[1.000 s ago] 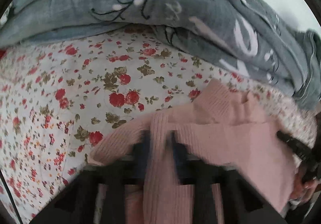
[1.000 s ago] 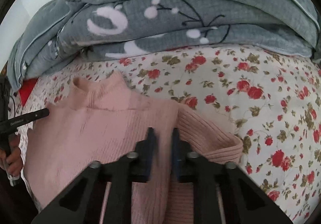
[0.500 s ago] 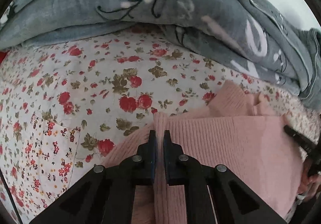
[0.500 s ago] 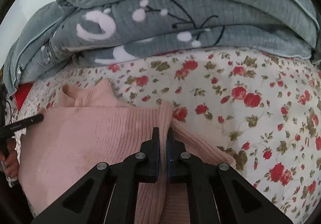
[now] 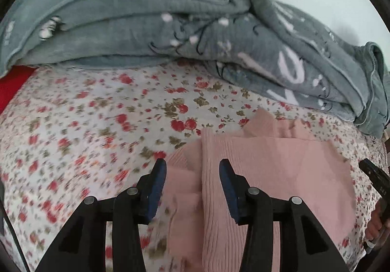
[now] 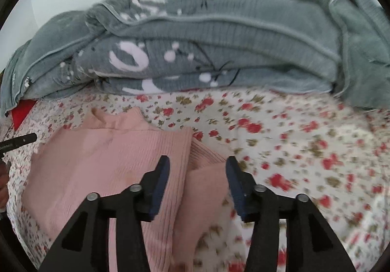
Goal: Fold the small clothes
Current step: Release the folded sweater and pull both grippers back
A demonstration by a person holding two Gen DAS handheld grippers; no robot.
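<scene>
**Both sleeves let go, fold laid across the body**

The left hand-held gripper (image 5: pixel 192 174) and the right hand-held gripper (image 6: pixel 197 172), both pinched tight on pink knit half a second ago, are now opening, and neither pad presses cloth any more: the ribbed fabric lies loose below the gaps. Both views also take in more of the bed than before, which suggests the tools are lifting away.

The pink sweater (image 5: pixel 280 169) lies on the flowered bedsheet (image 5: pixel 85 126), collar toward the folded grey blanket (image 5: pixel 146 28). The released edge has been carried up over the body and rests just short of the collar, so this looks like a fold completed; a further fold to a compact parcel probably remains.

The left wrist view shows the left sleeve (image 5: pixel 214 199) running as a ribbed strip between its fingers, plus the tip of the other tool and a bit of a hand at the far right edge. The right wrist view shows instead the right sleeve (image 6: pixel 207 157) poking out from under the folded layer, untidy, and the collar (image 6: pixel 117 118) more clearly. A red patch (image 6: pixel 22 113) shows beneath the blanket.
</scene>
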